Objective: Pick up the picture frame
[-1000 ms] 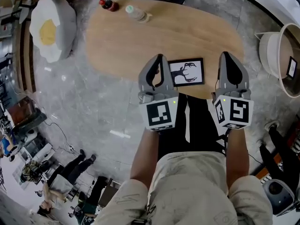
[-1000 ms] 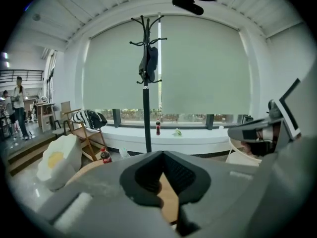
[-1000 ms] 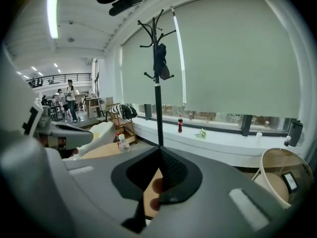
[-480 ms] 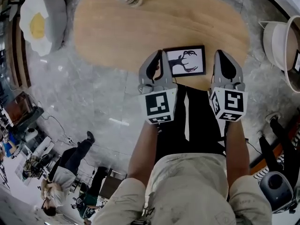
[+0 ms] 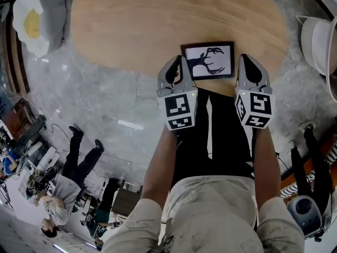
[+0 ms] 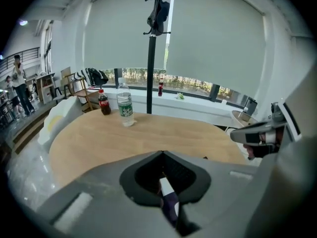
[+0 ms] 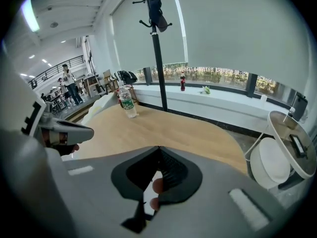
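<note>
Head view: picture frame (image 5: 209, 60) lies flat at table (image 5: 158, 25) near edge, long axis crosswise; flanked there by left gripper (image 5: 180, 62) and right gripper (image 5: 246, 59), both closed, empty; left tip seemingly closer.

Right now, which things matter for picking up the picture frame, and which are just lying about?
For the job: picture frame, left gripper, right gripper, wooden table under the frame.
Lying about: water bottle, cola bottle, egg cushion, coat stand.
</note>
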### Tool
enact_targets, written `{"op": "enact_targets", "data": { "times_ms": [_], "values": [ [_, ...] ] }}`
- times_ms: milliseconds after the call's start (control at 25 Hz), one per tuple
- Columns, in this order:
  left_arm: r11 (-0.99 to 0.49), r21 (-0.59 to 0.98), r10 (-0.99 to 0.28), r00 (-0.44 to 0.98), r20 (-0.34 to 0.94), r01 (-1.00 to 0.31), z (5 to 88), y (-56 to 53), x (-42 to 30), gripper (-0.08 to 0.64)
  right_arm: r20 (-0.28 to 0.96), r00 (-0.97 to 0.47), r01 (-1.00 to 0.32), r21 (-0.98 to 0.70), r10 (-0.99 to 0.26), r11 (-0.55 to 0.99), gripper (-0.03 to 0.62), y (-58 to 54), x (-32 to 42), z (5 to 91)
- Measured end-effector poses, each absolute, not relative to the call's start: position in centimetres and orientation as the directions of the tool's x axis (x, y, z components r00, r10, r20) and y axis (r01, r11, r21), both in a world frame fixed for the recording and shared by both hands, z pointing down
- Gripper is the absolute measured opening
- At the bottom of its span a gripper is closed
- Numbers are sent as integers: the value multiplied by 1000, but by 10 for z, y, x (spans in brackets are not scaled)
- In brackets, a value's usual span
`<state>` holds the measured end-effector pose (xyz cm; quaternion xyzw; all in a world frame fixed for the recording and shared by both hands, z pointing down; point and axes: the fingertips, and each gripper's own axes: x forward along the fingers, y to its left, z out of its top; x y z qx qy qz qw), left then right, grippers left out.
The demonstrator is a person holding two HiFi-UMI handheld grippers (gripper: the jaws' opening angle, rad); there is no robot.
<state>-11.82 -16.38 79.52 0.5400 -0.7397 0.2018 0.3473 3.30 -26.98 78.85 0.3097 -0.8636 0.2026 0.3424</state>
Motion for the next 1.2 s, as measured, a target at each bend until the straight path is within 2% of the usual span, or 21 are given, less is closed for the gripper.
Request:
{"op": "enact_targets", "data": {
  "times_ms": [200, 280, 360, 440, 760, 1040, 1200],
  "values": [
    [356, 109, -618, -146, 772, -928, 831, -153, -114, 6, 759, -550, -685, -173, -347, 708, 5, -257, 38, 820],
    [378, 120, -594, -140, 792, -918, 845, -147, -114, 6, 781, -546, -677, -198, -304, 709, 43, -248, 38, 836],
    [401, 142, -573, -127, 810, -905, 858, -142, -112, 9, 797, -534, -676, -201, -282, 709, 48, -244, 40, 849],
    [414, 163, -553, -105, 827, -896, 871, -138, -108, 66, 810, -518, -680, -196, -275, 706, 51, -244, 43, 860],
    [442, 196, -503, -61, 862, -875, 911, -126, -100, 114, 860, -458, -699, -192, -226, 689, 87, -246, 58, 903],
    [423, 198, -471, -28, 882, -884, 929, -119, -92, 120, 879, -454, -731, -274, -146, 626, 95, -234, 69, 926],
    [429, 200, -463, -24, 886, -881, 933, -117, -88, 120, 869, -473, -729, -294, -144, 618, 95, -233, 66, 925]
  ]
}}
